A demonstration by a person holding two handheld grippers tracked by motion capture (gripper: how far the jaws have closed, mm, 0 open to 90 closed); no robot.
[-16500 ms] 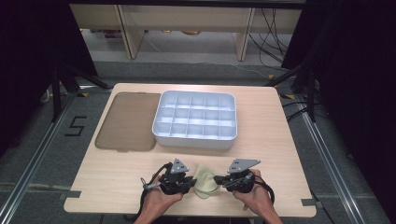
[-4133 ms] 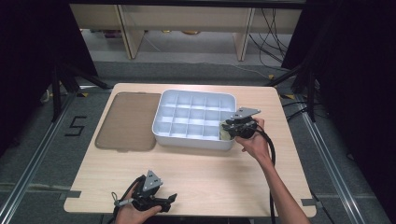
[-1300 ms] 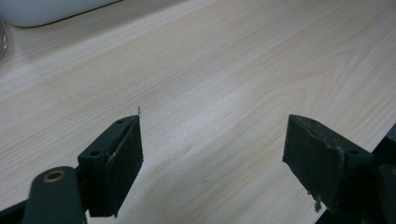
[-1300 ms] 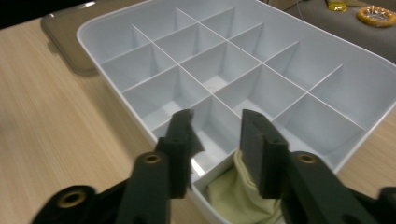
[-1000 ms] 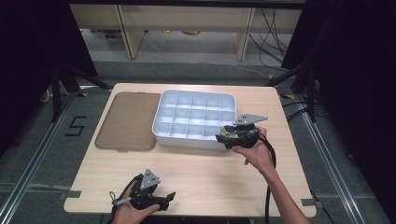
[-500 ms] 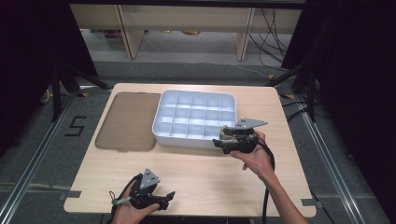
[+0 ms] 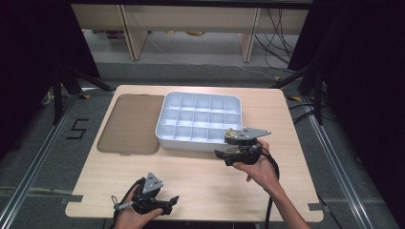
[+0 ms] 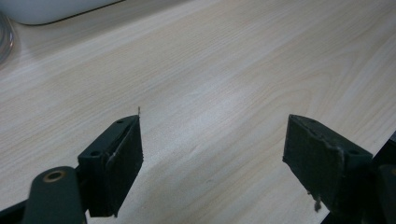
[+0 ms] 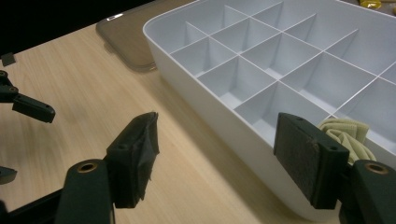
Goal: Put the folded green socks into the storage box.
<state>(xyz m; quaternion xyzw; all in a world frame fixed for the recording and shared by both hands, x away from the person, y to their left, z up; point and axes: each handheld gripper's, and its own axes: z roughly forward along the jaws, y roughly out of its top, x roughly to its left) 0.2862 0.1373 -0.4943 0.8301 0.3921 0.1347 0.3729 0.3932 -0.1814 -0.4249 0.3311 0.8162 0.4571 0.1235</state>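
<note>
the folded cloth [image 9: 346,135] already lies in the near corner cell of the white organizer [image 7: 199,119], apparently released, right tool [image 7: 224,153] spread and empty just beside it, left tool [image 7: 169,202] spread over the desk [image 7: 200,176], lid [image 7: 129,123] still off.

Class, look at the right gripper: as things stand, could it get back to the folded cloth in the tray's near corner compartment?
Probably yes. The right gripper sits just outside the tray, jaws open and empty, and the cloth lies uncovered in the open-topped compartment beside it.

Black number "5" marked on the grey floor [image 7: 76,129], left of the table
</note>
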